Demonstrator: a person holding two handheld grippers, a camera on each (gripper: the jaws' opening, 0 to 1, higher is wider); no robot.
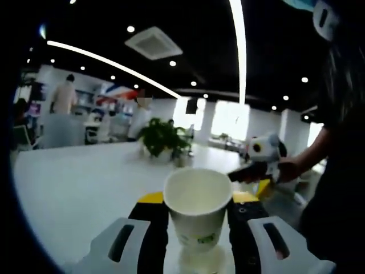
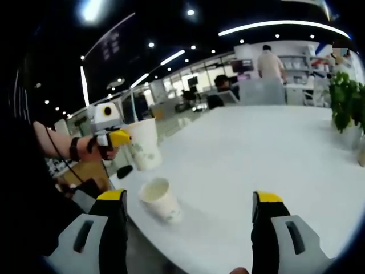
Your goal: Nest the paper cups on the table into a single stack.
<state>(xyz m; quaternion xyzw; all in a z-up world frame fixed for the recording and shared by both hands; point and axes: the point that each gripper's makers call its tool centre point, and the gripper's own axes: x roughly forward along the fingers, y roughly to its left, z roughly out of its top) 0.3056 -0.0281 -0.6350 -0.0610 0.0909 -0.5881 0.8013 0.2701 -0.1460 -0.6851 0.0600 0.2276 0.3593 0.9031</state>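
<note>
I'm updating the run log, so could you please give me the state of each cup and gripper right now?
Held cup: upright, mouth open, clamped between the left gripper's fingers, seen lifted off the table in the right gripper view.
Second cup: free on the table near its edge, mouth up, leaning.
Left gripper: shut on the held cup.
Right gripper: open, holding nothing.

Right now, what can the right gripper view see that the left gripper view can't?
Right gripper view: a second paper cup standing on the white table, and the right gripper with its jaws wide apart and nothing between them. Left gripper view: a look straight into the held cup's open mouth, and a ceiling vent. Shared: the left gripper clamped on its paper cup, the table, a potted plant, and a person standing in the background.
</note>
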